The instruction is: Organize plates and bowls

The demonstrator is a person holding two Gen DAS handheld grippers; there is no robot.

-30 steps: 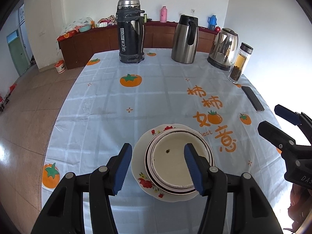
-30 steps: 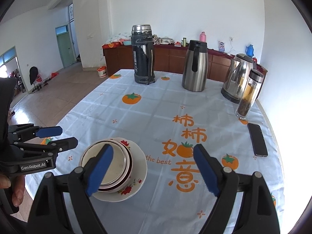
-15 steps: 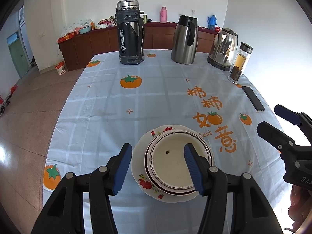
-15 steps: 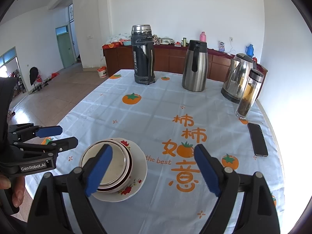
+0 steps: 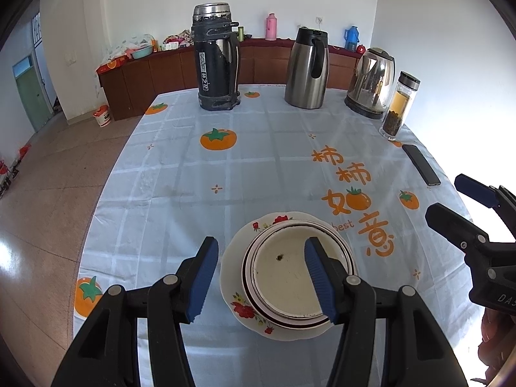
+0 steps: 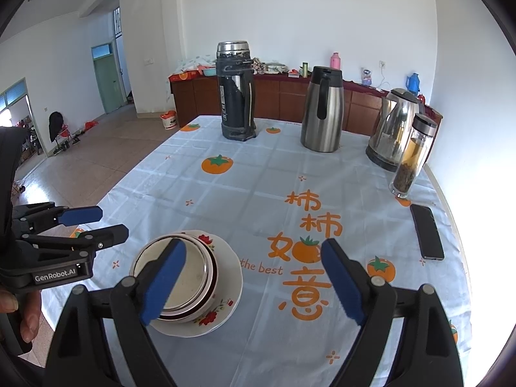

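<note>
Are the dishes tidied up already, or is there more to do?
Looks mostly done: the bowls sit nested on the flowered plate, one stack on the tablecloth. Nothing is in hand; the left tongs and right tongs are open and empty. No other dishes show.

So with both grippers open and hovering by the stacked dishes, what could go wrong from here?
1. The bowls sit nested and off-centre on the floral plate; a pinch on one rim by the left gripper might tip or drag the stack.
2. The plate lies near the table's front edge, so a shove could slide it off.
3. The right gripper hangs close by; the two could collide.
</note>
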